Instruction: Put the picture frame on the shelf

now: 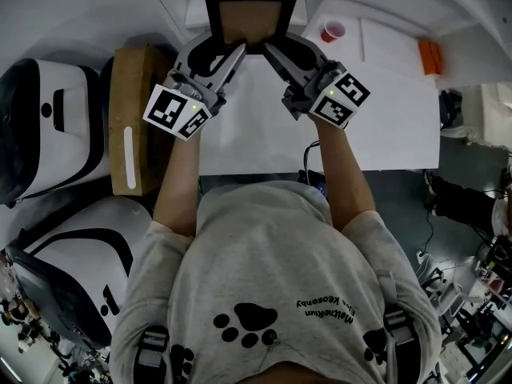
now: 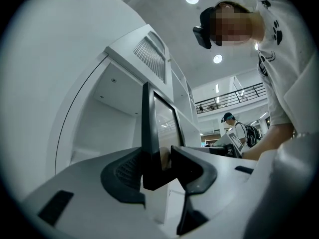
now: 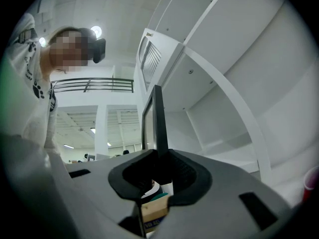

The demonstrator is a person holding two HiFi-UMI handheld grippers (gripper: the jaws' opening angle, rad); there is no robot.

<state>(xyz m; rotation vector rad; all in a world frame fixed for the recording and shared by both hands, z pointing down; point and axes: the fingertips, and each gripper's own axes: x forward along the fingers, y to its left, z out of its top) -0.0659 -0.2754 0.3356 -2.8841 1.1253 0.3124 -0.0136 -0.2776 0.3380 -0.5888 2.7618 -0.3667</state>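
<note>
Eyes on the black-rimmed picture frame (image 1: 252,18) with its brown panel, upright at the far end of the white table (image 1: 384,126); everything else gets placed off it. Far to the frame's left sit two big rounded white-and-black machine casings (image 1: 48,126). Nearer in, just beside them, is a long brown cardboard box (image 1: 132,94).

Closer again, the left gripper (image 1: 228,53) reaches to the frame's lower left corner. The black rim sits between its jaws with one pad against it, but a sliver of gap shows at the other pad. So those jaws stand apart and are not pinching. Behind the frame in that gripper's view is the white shelf (image 2: 114,98) with its rounded recess, close at hand.

Across at the frame's lower right corner, the right gripper (image 1: 282,50) is clamped on. Both dark pads press flat to the black rim, and the frame rises straight up out of them. Whether the frame's bottom edge rests on any surface, I cannot tell.

Further right of the frame, a small red plastic cup (image 1: 333,31) stands on a white surface. Beyond it, well apart, lies an orange block-shaped object (image 1: 430,56).
</note>
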